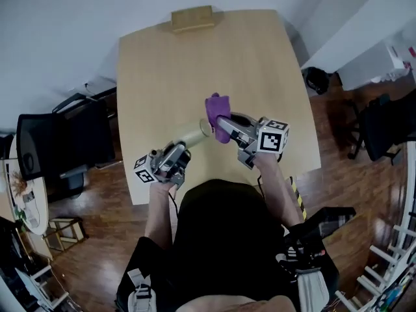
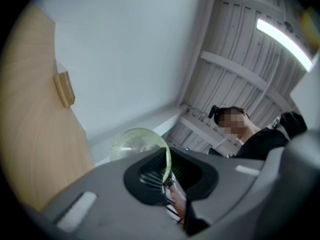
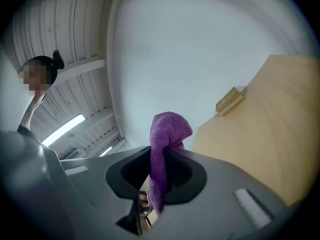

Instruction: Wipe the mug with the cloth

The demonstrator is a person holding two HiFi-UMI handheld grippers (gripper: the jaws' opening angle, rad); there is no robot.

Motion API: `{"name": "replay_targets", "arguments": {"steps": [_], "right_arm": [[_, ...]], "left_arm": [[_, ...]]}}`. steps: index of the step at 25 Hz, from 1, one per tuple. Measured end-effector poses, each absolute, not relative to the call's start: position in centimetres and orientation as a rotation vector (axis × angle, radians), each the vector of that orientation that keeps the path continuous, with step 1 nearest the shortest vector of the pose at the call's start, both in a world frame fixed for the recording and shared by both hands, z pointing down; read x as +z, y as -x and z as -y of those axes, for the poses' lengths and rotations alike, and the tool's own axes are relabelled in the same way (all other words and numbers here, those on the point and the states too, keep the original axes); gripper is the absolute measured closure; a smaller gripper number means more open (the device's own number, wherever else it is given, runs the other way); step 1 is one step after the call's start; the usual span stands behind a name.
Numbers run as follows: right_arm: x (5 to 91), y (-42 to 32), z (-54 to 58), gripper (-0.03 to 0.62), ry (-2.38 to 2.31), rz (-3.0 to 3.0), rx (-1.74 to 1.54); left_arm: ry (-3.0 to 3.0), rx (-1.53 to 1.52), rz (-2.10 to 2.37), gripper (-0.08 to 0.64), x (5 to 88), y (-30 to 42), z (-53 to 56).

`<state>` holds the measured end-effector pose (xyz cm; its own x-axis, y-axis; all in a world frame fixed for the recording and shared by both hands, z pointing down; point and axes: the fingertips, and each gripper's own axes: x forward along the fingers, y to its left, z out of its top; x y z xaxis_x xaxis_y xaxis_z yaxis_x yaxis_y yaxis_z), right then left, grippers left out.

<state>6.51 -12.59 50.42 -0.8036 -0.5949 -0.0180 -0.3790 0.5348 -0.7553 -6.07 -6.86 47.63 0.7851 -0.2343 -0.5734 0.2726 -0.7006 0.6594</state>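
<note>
A pale green glass mug [image 1: 192, 135] is held above the wooden table [image 1: 195, 64], tipped on its side, its wall pinched between the jaws of the left gripper [image 2: 167, 176]. A purple cloth [image 3: 168, 134] is clamped in the nearly closed jaws of the right gripper [image 1: 221, 126], with a bunched end standing up past the fingertips. In the head view the cloth is seen right at the mug's far end, though actual contact cannot be made out. A small wooden block [image 1: 192, 18] lies at the table's far edge.
</note>
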Motion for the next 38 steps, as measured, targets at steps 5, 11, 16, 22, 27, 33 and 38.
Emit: {"name": "replay_targets", "arguments": {"steps": [5,11,16,22,27,33,38], "right_arm": [[45.6,-5.7,11.6,0.532,0.616,-2.451,-1.056],[48.2,-6.0,11.1,0.532,0.647,-2.483,-1.123],[51.4,-8.2,12.2,0.532,0.876,-2.493,-1.167],[44.1,-7.4,10.9,0.532,0.596,-2.432,-0.989],[45.1,-4.7,10.4,0.532,0.609,-2.558,-0.971],[50.9,-7.3,12.0,0.532,0.961,-2.560,-1.096],[45.3,-7.1,11.1,0.532,0.717,-2.466,-0.974]], "left_arm": [[-2.187,-0.811,-0.012,0.518,48.2,5.3,7.9],[-2.227,-0.772,-0.098,0.511,47.2,3.0,6.1],[-2.191,-0.804,-0.050,0.518,47.9,3.9,6.8],[-2.202,-0.816,-0.032,0.518,47.2,4.7,7.3],[-2.229,-0.827,-0.113,0.511,45.8,4.0,6.0],[-2.242,-0.793,-0.050,0.518,46.8,4.8,6.0],[-2.242,-0.786,0.001,0.518,47.2,5.5,7.2]]}}
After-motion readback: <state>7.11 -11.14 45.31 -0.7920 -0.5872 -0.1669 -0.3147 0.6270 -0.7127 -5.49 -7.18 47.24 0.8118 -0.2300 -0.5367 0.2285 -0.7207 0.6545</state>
